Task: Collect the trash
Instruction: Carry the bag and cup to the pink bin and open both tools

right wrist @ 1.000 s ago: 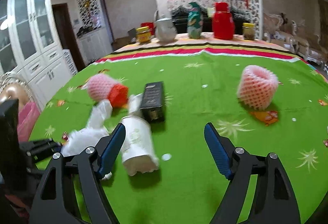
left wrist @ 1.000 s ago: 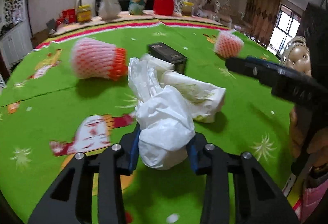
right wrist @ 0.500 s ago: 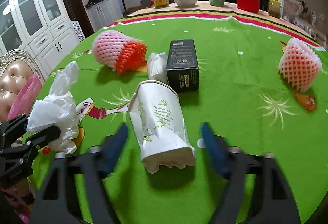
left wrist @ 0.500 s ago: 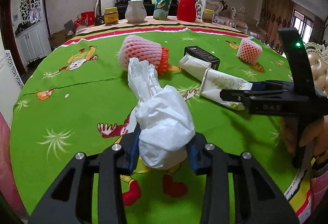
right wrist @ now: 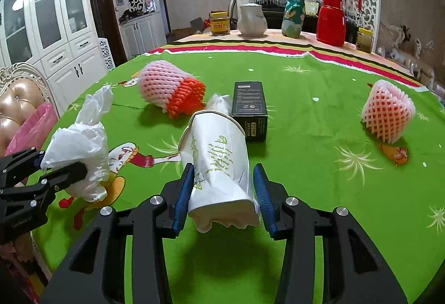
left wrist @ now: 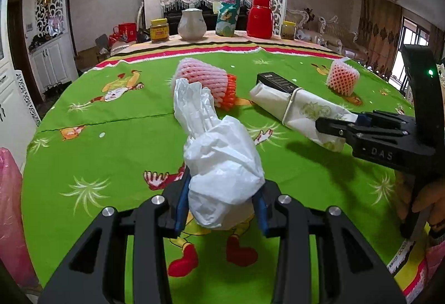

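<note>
A crumpled white plastic bag [left wrist: 222,165] is pinched in my left gripper [left wrist: 219,201], shut on it above the green tablecloth [left wrist: 111,142]. The right wrist view shows that bag [right wrist: 78,142] and the left gripper [right wrist: 55,176] at its left side. A squashed white paper cup [right wrist: 219,159] lies on its side. My right gripper [right wrist: 222,192] is closing on its lower end, both blue pads pressing it. In the left wrist view the right gripper [left wrist: 333,126] grips the cup [left wrist: 311,112] from the right.
Behind the cup lie a black box [right wrist: 249,106], a pink-and-orange foam net [right wrist: 169,90] and a pink foam net [right wrist: 389,115] at right. A pink bag [right wrist: 30,129] hangs by a chair at left. A jar, teapot [right wrist: 251,19] and red flask [right wrist: 331,20] line the far edge.
My right gripper came forward over the paper cup and its wide jaws closed around it. The left gripper, still holding the bag, shifted away from the cup.
</note>
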### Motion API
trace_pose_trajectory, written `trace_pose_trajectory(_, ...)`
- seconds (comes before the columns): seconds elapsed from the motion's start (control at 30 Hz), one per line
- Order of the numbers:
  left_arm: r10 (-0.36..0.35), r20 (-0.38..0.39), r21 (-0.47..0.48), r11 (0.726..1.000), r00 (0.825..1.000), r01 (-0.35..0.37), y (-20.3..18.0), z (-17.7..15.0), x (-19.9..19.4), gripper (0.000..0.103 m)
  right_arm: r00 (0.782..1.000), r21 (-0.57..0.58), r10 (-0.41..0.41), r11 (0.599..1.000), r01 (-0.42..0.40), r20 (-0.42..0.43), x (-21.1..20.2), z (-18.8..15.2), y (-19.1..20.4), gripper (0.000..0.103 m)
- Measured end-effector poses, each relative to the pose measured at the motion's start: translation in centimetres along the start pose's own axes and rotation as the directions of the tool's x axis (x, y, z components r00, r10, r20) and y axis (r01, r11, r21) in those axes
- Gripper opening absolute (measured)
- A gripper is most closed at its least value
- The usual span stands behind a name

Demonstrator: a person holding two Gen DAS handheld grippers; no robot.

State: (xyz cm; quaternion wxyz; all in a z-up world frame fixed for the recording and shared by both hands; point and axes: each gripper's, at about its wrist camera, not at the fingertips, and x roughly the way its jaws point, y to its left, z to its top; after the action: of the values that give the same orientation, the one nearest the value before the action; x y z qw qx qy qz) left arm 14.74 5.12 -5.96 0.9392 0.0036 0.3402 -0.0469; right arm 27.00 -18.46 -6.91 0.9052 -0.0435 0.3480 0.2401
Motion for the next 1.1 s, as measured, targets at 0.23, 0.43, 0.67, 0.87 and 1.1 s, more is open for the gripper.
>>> trace_pose_trajectory(0.23, 0.032, 0.035, -0.006, 0.999, 0.999, -0.032, 0.2, -0.3, -0.8, 0.037, 0.998, -0.04, 0.011, 0.999, -0.008, 0.054, -0.8, 0.1, 1.9, 0.042)
trace_pose_trajectory(0.43, 0.099, 0.109, -0.017, 0.995, 0.989, -0.097, 0.3, -0.3, -2.1, 0.038, 0.995, -0.079, 0.033, 0.997, -0.025, 0.095, -1.6, 0.0, 3.5, 0.043)
trace_pose_trajectory(0.67, 0.158, 0.172, -0.034, 0.987, 0.972, -0.155, 1.2, -0.6, -3.6, 0.038, 0.986, -0.124, 0.052, 0.992, -0.033, 0.159, -2.8, -0.4, 5.5, 0.043)
trace_pose_trajectory(0.87, 0.196, 0.191, -0.048, 0.981, 0.962, -0.19, 2.6, -1.0, -4.7, 0.038, 0.982, -0.136, 0.077, 0.989, -0.054, 0.172, -3.3, 0.1, 6.6, 0.043)
trace_pose_trajectory(1.1, 0.246, 0.228, -0.091, 0.969, 0.942, -0.231, 5.2, -1.8, -6.8, 0.038, 0.979, -0.184, 0.108, 0.98, -0.075, 0.174, -3.6, 1.0, 9.8, 0.043)
